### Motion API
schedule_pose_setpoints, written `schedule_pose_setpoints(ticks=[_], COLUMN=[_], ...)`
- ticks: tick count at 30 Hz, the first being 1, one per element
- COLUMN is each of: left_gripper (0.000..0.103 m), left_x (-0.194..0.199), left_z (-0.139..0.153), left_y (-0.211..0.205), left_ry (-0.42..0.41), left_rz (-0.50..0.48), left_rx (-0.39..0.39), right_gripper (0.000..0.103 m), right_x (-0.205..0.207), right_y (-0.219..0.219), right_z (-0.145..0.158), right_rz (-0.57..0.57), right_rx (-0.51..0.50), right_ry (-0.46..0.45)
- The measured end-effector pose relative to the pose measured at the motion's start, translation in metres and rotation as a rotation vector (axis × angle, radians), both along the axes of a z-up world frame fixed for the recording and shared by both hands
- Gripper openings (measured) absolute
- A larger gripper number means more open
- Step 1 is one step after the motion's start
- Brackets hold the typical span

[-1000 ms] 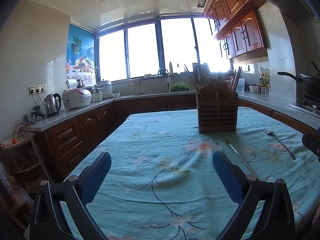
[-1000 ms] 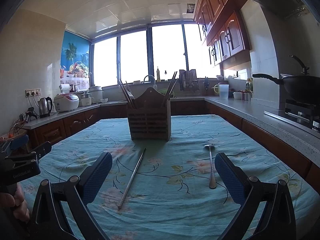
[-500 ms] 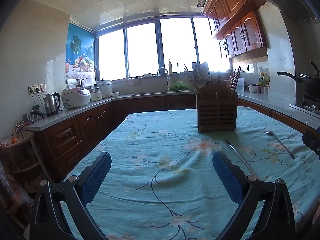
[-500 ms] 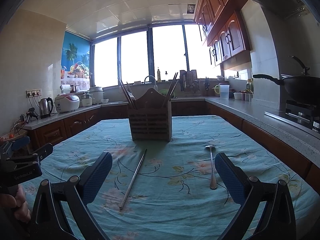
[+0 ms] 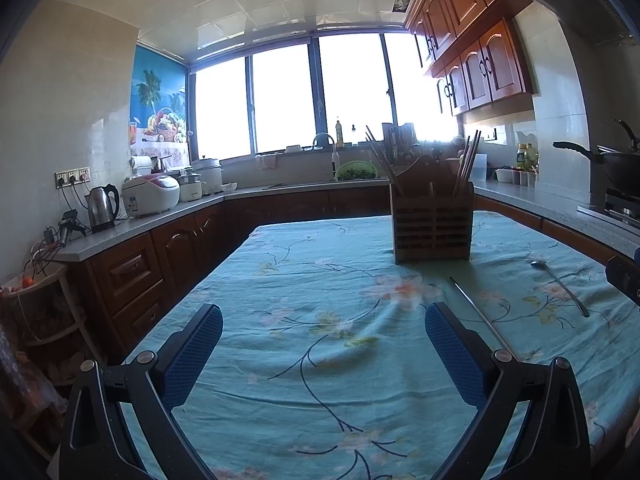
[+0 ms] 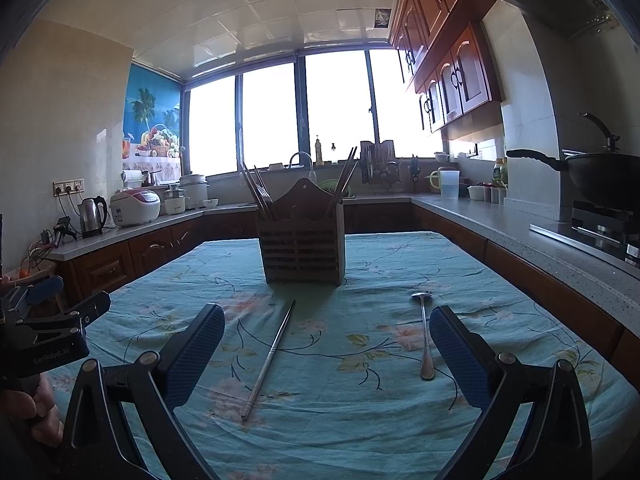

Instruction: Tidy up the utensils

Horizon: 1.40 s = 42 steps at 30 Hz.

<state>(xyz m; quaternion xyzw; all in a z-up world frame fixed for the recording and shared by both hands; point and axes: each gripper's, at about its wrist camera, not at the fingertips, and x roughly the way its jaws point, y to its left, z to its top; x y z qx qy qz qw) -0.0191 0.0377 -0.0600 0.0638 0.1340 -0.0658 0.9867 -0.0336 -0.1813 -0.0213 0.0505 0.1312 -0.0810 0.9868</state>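
A wooden slatted utensil holder (image 6: 302, 246) (image 5: 432, 224) with several chopsticks in it stands upright mid-table on the teal flowered cloth. In front of it lie a metal chopstick (image 6: 269, 358) (image 5: 478, 312) and a metal spoon (image 6: 425, 334) (image 5: 560, 286). My right gripper (image 6: 326, 356) is open, low over the cloth, with the chopstick lying between its blue pads and the spoon just inside the right pad. The left gripper (image 5: 324, 354) is open over bare cloth, left of the chopstick. It also shows at the left edge of the right wrist view, held by a hand (image 6: 28, 408).
Wooden cabinets and a grey counter (image 5: 160, 220) wrap around the table, with a kettle (image 5: 102, 208) and rice cooker (image 5: 150, 198) on the left. A stove with a black wok (image 6: 600, 178) stands on the right. The table's left edge (image 5: 224, 264) drops off near the cabinets.
Both views have crept slightly closer to the holder and downward; the utensils lie where they were. Both grippers stay open.
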Motion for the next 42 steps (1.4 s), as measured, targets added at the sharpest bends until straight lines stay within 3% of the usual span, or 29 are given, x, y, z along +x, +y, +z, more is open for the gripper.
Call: schedule_pose_setpoints(ticks=[42], left_gripper=[0.102], left_x=[0.006], left_z=[0.005], left_y=[-0.013], left_ry=[0.037], left_rz=[-0.021], left_rx=[-0.011], right_gripper=[0.103], right_x=[0.007], right_y=[0.003], right_z=[0.002], right_rz=[-0.001], right_rx=[-0.009], right_ry=[0.014])
